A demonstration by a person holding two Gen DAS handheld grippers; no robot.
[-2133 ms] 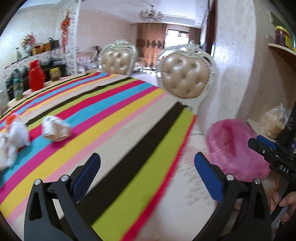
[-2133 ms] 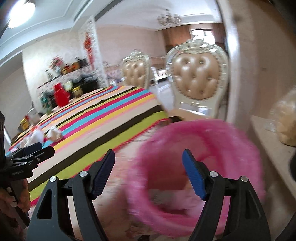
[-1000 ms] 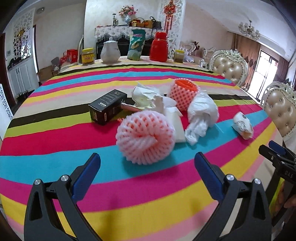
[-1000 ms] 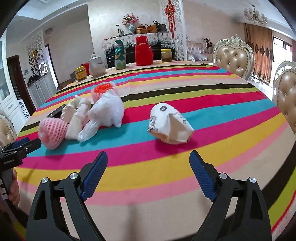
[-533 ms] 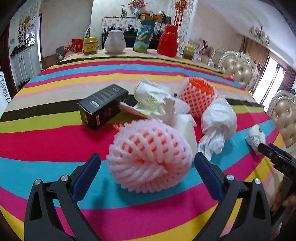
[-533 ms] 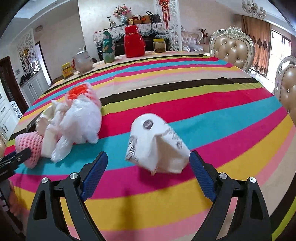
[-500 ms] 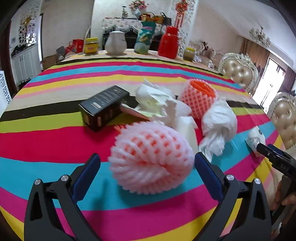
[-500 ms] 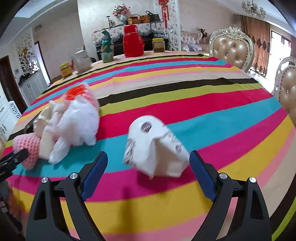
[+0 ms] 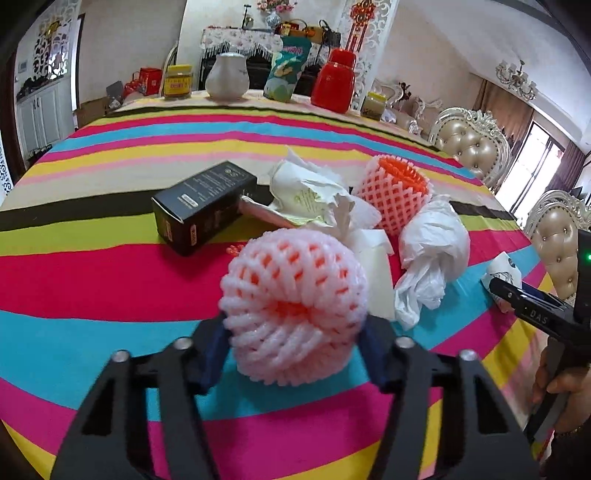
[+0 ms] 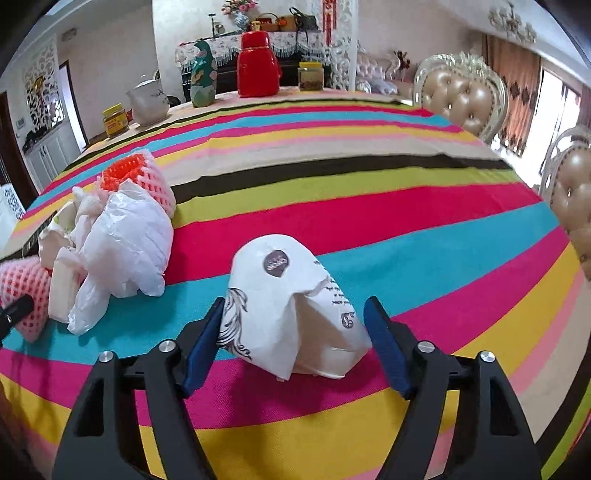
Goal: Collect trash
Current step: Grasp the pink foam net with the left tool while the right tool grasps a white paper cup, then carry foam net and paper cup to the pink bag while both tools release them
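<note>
Now your left claw [image 9: 295, 345] grips the pink foam net [image 9: 294, 307] on the striped tabletop [image 9: 92, 280]. Your right claw [image 10: 293, 341] sits open around the crumpled paper cup [image 10: 291, 306].

Both pictures are bright and sharp. Daylight is let in through the window [image 9: 532, 155]. Edges are bent round.

A: Daylight's pouring in through the window [image 9: 537, 155] on the right, brown curtains [image 10: 517, 70] hanging beside it. A chandelier [image 9: 515, 79] is hanging off the white ceiling.

B: Yep, and two tufted chairs [image 9: 476, 146] are sitting at the striped tablecloth [image 10: 332, 177]. A lace-covered sideboard [image 9: 240, 40] is standing against the pale back wall [image 9: 129, 33], white cabinets [image 9: 37, 114] showing far left.
</note>
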